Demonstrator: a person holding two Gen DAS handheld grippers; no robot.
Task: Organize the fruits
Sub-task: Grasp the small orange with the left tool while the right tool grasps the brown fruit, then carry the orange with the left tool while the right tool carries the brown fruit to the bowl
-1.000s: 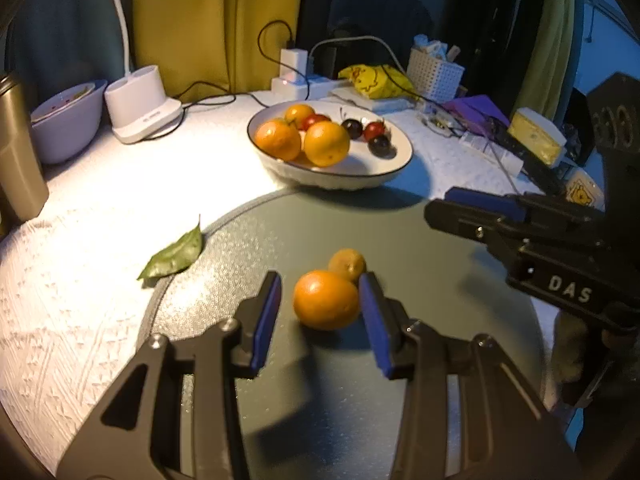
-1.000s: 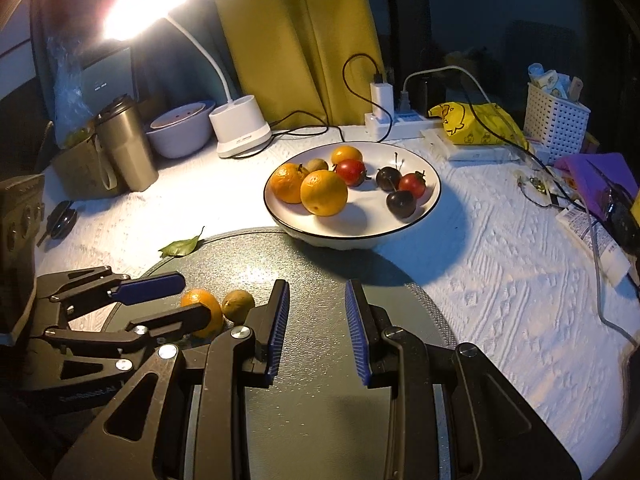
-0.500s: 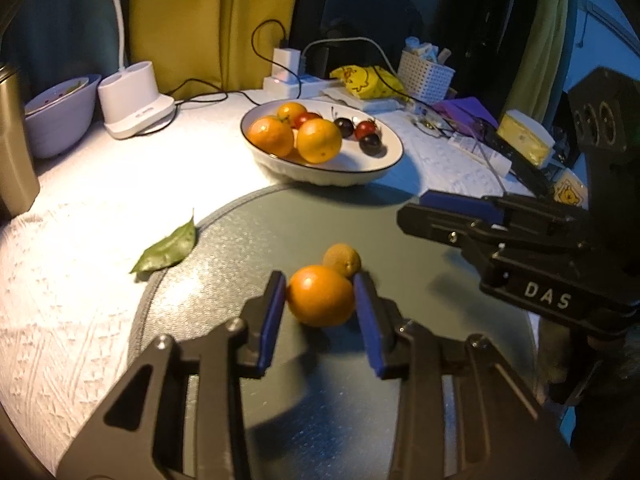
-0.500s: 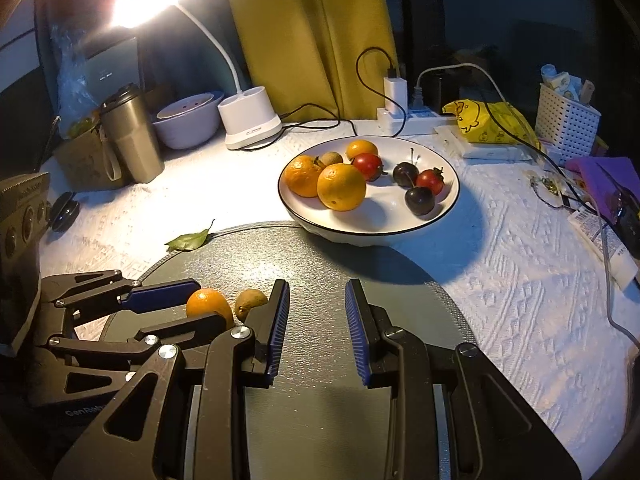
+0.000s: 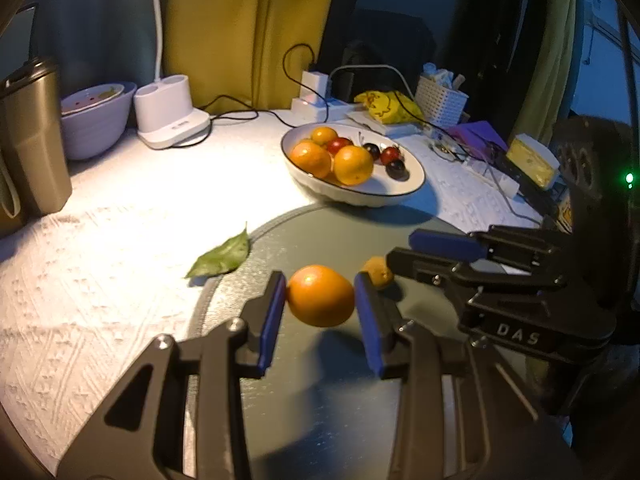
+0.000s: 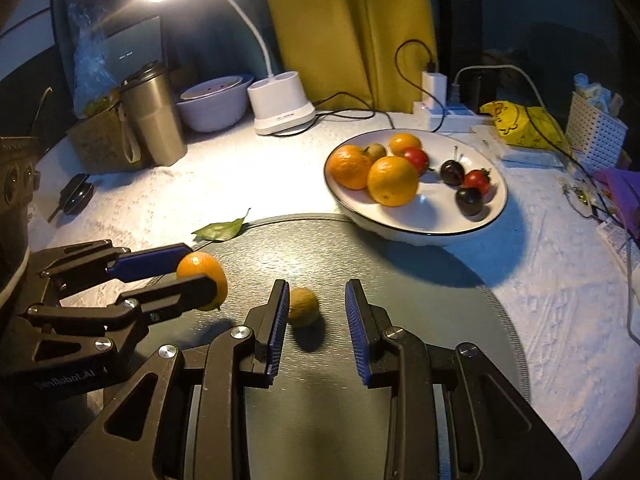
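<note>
Left grip closed on the orange; right lined up on the small fruit.

Left wrist view: the left gripper (image 5: 320, 300), whose jaws have just been closing, now pinches the orange (image 5: 320, 295), lifted off the grey mat (image 5: 320, 420) it sat on a second ago, likely bound for the bowl (image 5: 408, 188). Right wrist view: the right gripper (image 6: 316, 320) has shifted so its narrowly open, empty jaws frame the small brown fruit (image 6: 303, 306), untouched on the mat.

Glossy white bowl (image 6: 416, 232); rough embossed tablecloth (image 6: 560, 300); matt grey mat (image 6: 400, 280); brushed metal tumbler (image 6: 154, 120).
</note>
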